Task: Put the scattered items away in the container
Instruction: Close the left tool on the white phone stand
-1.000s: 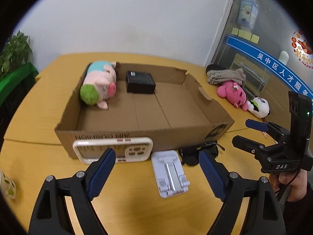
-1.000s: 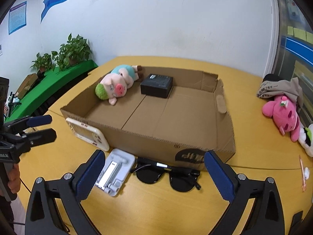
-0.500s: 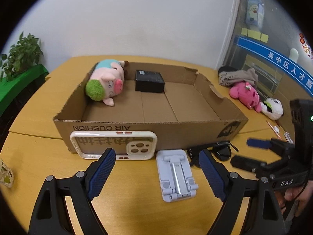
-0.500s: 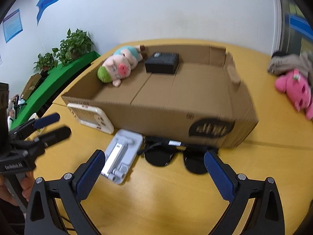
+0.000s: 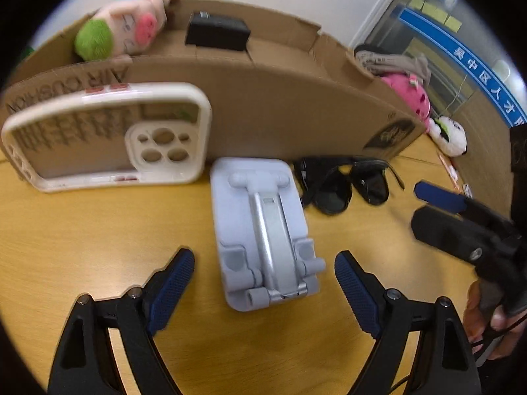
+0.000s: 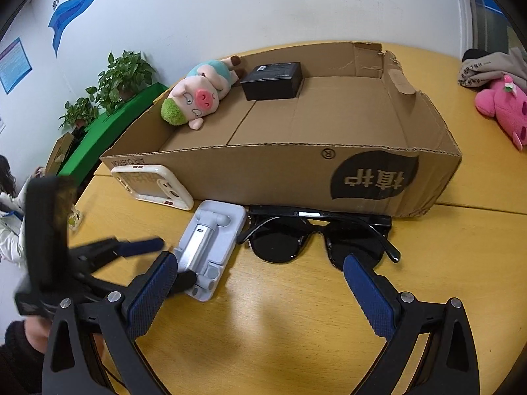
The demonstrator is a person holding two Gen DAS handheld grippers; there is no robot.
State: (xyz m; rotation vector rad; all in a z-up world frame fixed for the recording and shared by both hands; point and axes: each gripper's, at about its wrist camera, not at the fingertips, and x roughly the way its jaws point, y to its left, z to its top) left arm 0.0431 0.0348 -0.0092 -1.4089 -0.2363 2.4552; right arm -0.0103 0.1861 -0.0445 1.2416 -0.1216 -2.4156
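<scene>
Nearest first: left gripper (image 5: 264,265) jaws wide apart, blue pads either side of the near end of the white phone stand (image 5: 263,230); neither pad touches it, nothing is held. Seen from the right wrist, one of its fingertips (image 6: 145,246) lies just beside the stand's edge; contact cannot be told, that view of it being blurred.

Right gripper (image 6: 260,278) also stands wide apart and empty, low over the table (image 6: 280,312). Its right pad sits close to the right lens of the black sunglasses (image 6: 316,237), but apart from it; its left pad is near the foot of the stand. A hand (image 5: 490,322) grips its handle at the lower right of the left wrist view.

Surface: yellow wood-grain table. The stand lies flat, folded, its far end just beside the front wall of the cardboard box (image 6: 263,174). The sunglasses lie folded to the right of the stand, against the same wall. A white-rimmed clear phone case (image 5: 105,135) leans on that wall to the left of the stand.

Inside the box: a pig plush with green hair (image 6: 197,98) at the far left corner and a black box (image 6: 273,80) beside it along the back wall.

Farther off: a pink plush (image 6: 504,112) and a grey folded cloth (image 6: 490,65) on the table right of the box, well apart from it; a small white plush (image 5: 449,135) near them.

Room: white wall with blue graphics, potted plants (image 6: 122,75) on a green-covered bench at left, a seated person (image 6: 10,197) at the left edge.
</scene>
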